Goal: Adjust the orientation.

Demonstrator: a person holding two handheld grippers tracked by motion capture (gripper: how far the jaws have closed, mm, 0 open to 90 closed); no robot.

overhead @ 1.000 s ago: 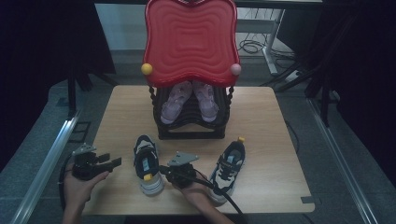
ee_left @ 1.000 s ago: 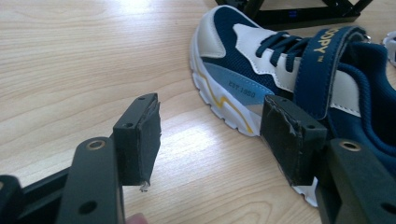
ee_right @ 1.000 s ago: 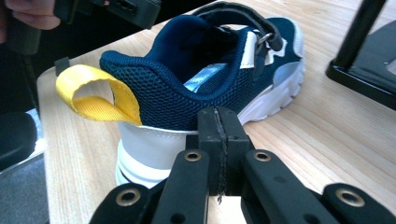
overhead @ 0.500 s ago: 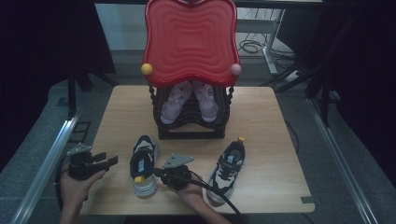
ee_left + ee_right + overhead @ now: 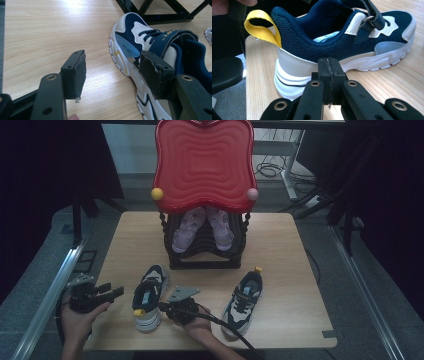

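Two navy-and-white sneakers lie on the wooden table (image 5: pixel 280 245). In the high view the left sneaker (image 5: pixel 149 296) lies between my two grippers, and the right sneaker (image 5: pixel 244 299) lies farther right. My left gripper (image 5: pixel 114 291) stands open, pointing at the left sneaker. In the left gripper view, the left gripper (image 5: pixel 113 72) has bare table between its pads and the sneaker (image 5: pixel 135 50) just behind the right pad. My right gripper (image 5: pixel 162 307) is shut with nothing in it. In the right gripper view the right gripper (image 5: pixel 329 72) sits close against the white sole of the sneaker (image 5: pixel 342 42), near its yellow heel loop (image 5: pixel 262 25).
A black rack (image 5: pixel 205 260) with a red wavy top (image 5: pixel 204 165) stands at the back middle of the table, with a pair of pink shoes (image 5: pixel 186 227) on it. A cable (image 5: pixel 225 325) trails from my right gripper across the front edge.
My right gripper has shifted a little to the left, and the left sneaker has shifted left with it and turned slightly. The left gripper has hardly moved.
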